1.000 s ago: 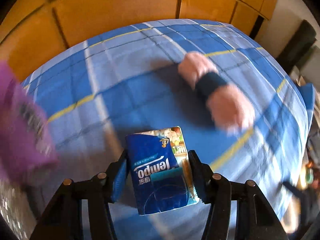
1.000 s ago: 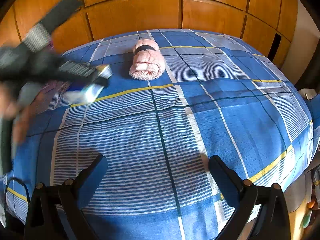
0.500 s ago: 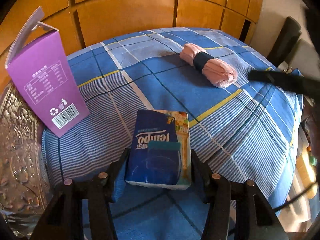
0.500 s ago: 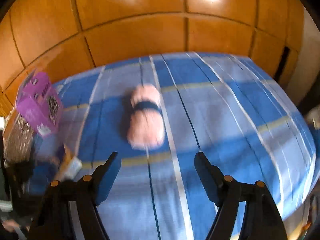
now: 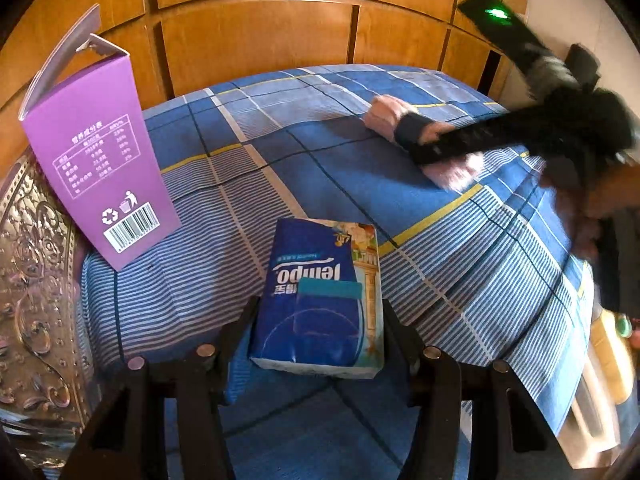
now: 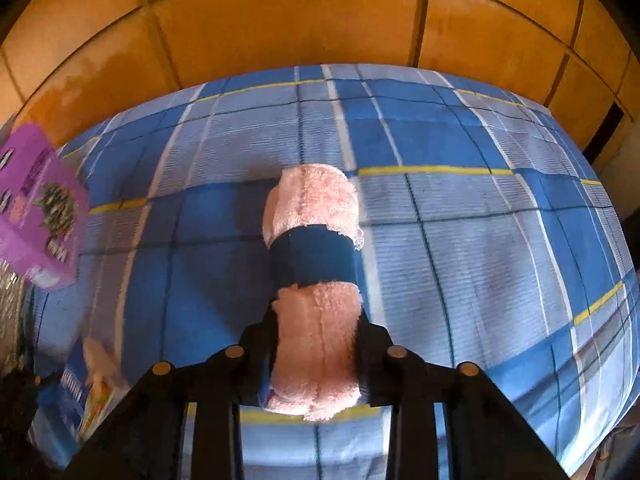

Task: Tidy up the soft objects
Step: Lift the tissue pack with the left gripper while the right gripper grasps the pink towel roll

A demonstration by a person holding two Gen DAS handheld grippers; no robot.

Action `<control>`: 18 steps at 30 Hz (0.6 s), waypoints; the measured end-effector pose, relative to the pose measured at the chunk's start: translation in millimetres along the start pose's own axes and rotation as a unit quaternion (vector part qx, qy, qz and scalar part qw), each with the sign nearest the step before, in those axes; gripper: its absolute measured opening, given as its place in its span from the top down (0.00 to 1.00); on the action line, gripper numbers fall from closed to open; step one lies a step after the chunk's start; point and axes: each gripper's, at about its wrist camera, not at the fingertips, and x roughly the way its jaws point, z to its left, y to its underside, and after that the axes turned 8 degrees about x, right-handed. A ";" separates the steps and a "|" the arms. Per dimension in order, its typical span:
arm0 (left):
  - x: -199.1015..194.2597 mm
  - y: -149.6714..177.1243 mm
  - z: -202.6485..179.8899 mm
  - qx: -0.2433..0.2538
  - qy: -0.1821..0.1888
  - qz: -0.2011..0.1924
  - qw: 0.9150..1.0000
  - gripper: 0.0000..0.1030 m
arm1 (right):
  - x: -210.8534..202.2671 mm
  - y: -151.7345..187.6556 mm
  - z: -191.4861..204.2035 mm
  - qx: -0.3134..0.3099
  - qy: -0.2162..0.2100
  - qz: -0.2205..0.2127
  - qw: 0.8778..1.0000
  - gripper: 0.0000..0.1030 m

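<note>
A blue Tempo tissue pack point(image 5: 320, 300) lies flat on the blue plaid bed cover point(image 5: 240, 184), between the fingers of my left gripper point(image 5: 318, 322), which stand close beside its sides. A rolled pink towel with a dark band point(image 6: 314, 280) lies mid-bed. My right gripper point(image 6: 318, 340) has its fingers on either side of the towel's near end, pressing it. In the left wrist view the towel point(image 5: 448, 168) is partly hidden by the blurred right gripper point(image 5: 460, 144).
A tall purple carton point(image 5: 96, 152) stands on the bed at the left, also in the right wrist view point(image 6: 36, 208). An embossed metallic surface point(image 5: 32, 300) lies at the far left. Wooden panels point(image 5: 260, 40) back the bed. The bed edge drops off on the right.
The tissue pack has come down to rest on the bed near the purple carton. My right gripper has travelled forward to the pink towel and closed its fingers around the towel's near end.
</note>
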 end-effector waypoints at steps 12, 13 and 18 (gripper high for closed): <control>-1.9 -3.9 1.3 -0.005 0.001 0.015 1.000 0.49 | -48.9 103.3 -7.7 0.041 -0.038 0.008 0.998 0.69; -1.5 -6.8 0.7 -0.006 -0.002 0.022 1.000 0.49 | -50.7 107.6 -6.7 0.039 -0.035 -0.001 0.999 0.69; 4.0 -20.6 -1.8 -0.011 0.000 0.046 0.999 0.49 | -49.8 109.9 -0.4 0.033 -0.016 -0.020 0.999 0.67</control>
